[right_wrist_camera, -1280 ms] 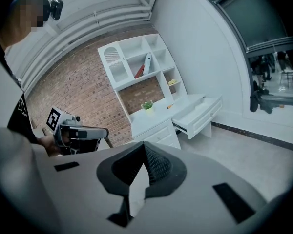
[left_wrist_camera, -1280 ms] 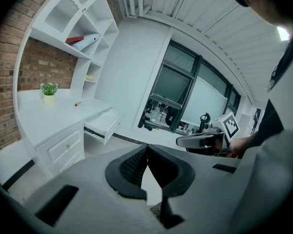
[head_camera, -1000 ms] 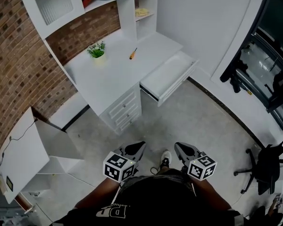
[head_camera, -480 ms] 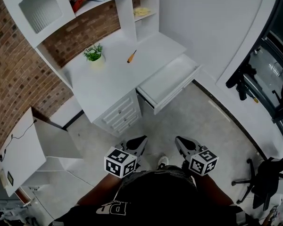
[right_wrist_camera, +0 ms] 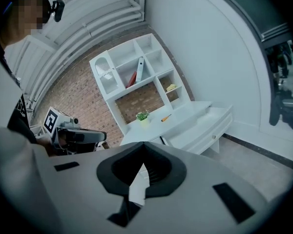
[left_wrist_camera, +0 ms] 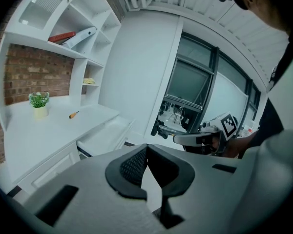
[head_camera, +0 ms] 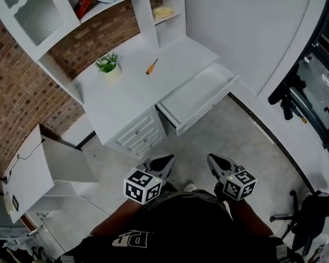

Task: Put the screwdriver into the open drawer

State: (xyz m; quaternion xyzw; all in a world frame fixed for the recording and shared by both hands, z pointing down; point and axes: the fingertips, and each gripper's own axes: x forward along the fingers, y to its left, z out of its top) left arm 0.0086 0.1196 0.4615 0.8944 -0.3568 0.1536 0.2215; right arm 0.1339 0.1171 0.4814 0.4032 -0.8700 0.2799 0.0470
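Both of my tongs are clenched on nothing: the left tongs [head_camera: 163, 161] and the right tongs [head_camera: 215, 160] each show their pads pressed together with no object between them, held low in front of my body and side by side. The screwdriver [head_camera: 152, 66] lies well apart from both, far ahead of them on the white tabletop [head_camera: 126, 95], just right of a small potted plant [head_camera: 108, 63]. It is not yet touched. From the tongs it sits straight ahead of the left pair and ahead and to the left of the right pair, so I judge the left tongs slightly nearer. Its long axis runs on a diagonal: the orange handle is the end closer to me, and the thin shaft points away, towards the shelves at the back. The open drawer [head_camera: 197, 93] juts out from the tabletop's right part, nearer to me than the screwdriver and roughly ahead of the right tongs. So the tool has to come back towards me and to the right to reach it. I reckon the first need is to close the whole gap to the tabletop, then meet the handle across its axis, not along it.
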